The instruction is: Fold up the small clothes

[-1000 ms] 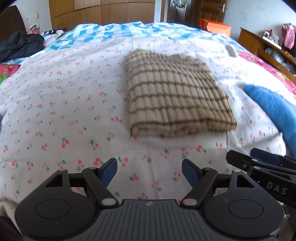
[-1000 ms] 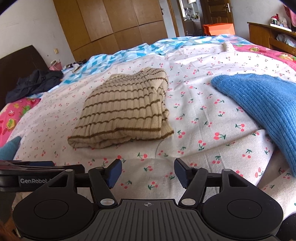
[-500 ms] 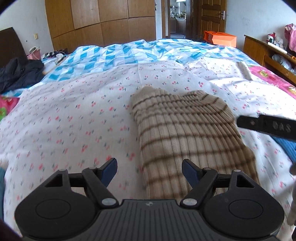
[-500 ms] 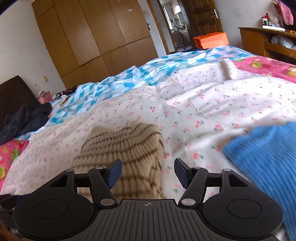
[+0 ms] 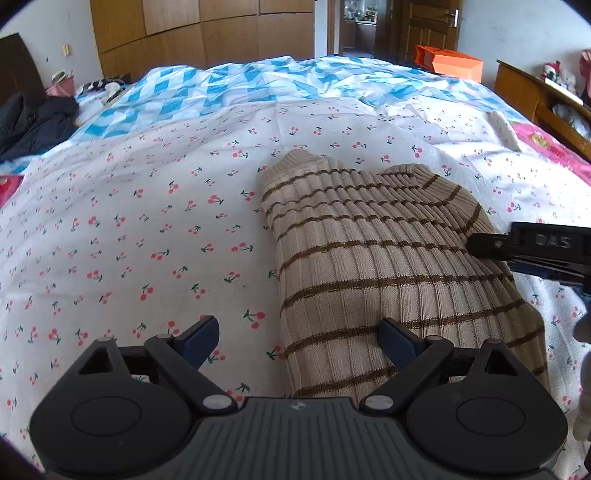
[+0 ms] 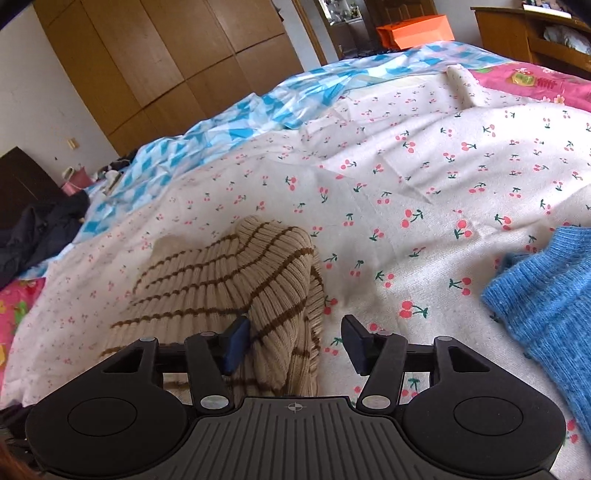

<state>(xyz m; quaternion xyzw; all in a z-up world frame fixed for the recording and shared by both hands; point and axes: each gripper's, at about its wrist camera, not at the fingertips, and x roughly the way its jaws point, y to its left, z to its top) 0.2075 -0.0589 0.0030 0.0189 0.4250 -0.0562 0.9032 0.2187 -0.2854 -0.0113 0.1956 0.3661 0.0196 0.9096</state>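
1. Right now the folded sweater [image 5: 388,266], beige with brown stripes, lies on the bed [image 5: 147,221], on a white cherry-print sheet.
2. Left tool [image 5: 299,338] sits low over the sweater's near left edge. Its jaws stand wide apart and have just been opening. That edge lies between them; the right pad is over the knit, the left pad over bare sheet. Neither pad presses the cloth.
3. Right tool [image 6: 295,341] sits at the sweater's [image 6: 236,291] near right corner. Its jaws have just been closing but are still apart. The left pad touches the top of the fold, the right pad hangs over the sheet just beside the sweater. No clamp visible.
4. In the left view the right tool's [image 5: 532,247] black finger reaches over the sweater's right edge.
5. Blue knit [image 6: 546,295] lies on the bed to the right of the sweater, apart from it.
6. Far side of the bed: blue-white quilt [image 5: 258,85]. Dark jacket [image 5: 29,122] at far left. Orange box [image 5: 448,62] and wooden wardrobe [image 5: 207,33] behind.
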